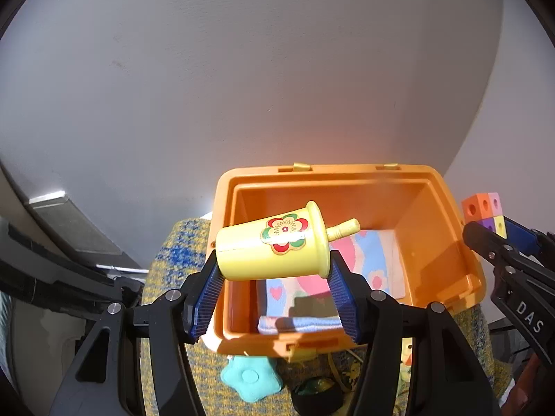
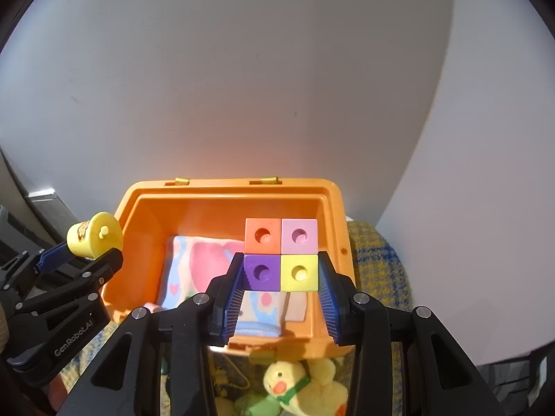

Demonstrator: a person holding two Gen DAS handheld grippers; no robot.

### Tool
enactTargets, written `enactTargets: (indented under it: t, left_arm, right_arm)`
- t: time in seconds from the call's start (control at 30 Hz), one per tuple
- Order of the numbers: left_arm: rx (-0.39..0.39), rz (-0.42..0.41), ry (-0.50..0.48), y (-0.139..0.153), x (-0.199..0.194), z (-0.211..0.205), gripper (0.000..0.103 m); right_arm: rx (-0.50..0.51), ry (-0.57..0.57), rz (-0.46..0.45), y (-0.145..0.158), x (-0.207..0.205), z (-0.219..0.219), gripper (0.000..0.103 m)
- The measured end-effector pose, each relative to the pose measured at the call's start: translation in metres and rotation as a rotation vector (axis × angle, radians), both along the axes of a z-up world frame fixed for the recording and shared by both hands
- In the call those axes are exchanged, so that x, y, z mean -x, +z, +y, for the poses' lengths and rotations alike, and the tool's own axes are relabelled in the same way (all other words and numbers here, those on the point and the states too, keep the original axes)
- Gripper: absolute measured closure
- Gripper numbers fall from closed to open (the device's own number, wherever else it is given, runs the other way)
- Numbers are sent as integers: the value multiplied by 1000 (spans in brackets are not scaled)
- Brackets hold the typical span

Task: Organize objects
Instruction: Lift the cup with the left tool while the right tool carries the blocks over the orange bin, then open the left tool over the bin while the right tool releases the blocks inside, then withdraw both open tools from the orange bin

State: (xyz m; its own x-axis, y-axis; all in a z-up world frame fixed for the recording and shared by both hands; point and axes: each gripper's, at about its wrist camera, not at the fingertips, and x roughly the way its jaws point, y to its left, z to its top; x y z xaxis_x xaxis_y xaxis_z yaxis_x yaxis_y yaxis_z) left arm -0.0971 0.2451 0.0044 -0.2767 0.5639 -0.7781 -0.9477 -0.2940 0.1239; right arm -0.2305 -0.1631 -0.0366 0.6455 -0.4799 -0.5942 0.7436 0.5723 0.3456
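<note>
Left wrist view: the left gripper (image 1: 274, 270) is clamped on a yellow toy cup (image 1: 270, 249), one blue pad against its base and the other against its lid rim. The cup lies on its side with its flower sticker facing up and its straw pointing right. It hangs over the near-left part of the open orange bin (image 1: 447, 242). A folded pastel cloth (image 1: 374, 253) lies flat on the bin's floor. A teal plush star (image 1: 248, 378) sits just in front of the bin on a yellow and blue fabric (image 1: 173, 260). At the bin's right edge, the right gripper (image 1: 492, 232) holds a block of four coloured cubes (image 1: 484, 213).

Right wrist view: the right gripper (image 2: 281, 274) is closed partway on the cubes (image 2: 281, 254), its pads pressing the purple and yellow lower pair, with orange and pink above. The cubes hang over the bin (image 2: 333, 228), right of the cloth (image 2: 204, 267). The left gripper (image 2: 83, 253) holds the cup (image 2: 95, 239) at the bin's left rim. A yellow plush duck (image 2: 301, 384) lies in front of the bin.
</note>
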Motion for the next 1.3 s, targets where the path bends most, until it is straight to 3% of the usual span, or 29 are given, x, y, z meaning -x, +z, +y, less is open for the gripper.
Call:
enactTargets:
  t: [0.37, 0.47, 0.5, 0.53, 0.6, 0.63, 1.13, 1.3]
  left_arm:
    - [33, -8, -44, -10, 7, 19, 44]
    - [39, 1, -35, -13, 7, 21, 24]
    - [34, 8, -31, -12, 7, 20, 17]
    - [32, 13, -48, -11, 8, 19, 14]
    - [32, 19, -40, -10, 8, 17, 11]
    - [33, 16, -36, -10, 9, 16, 11]
    - [31, 25, -109, -2, 10, -16, 6]
    - [25, 30, -132, 0, 8, -30, 5]
  right_arm:
    - [-22, 20, 21, -8, -14, -21, 63]
    - [-23, 24, 28, -7, -16, -23, 62]
    - [-18, 22, 32, -7, -15, -22, 55]
    - [-11, 16, 31, -5, -13, -21, 41]
    - [3, -1, 26, -4, -16, -19, 22]
    - [13, -13, 26, -2, -14, -17, 19]
    - [1, -47, 26, -6, 6, -1, 18]
    - [-2, -67, 28, -11, 15, 9, 13]
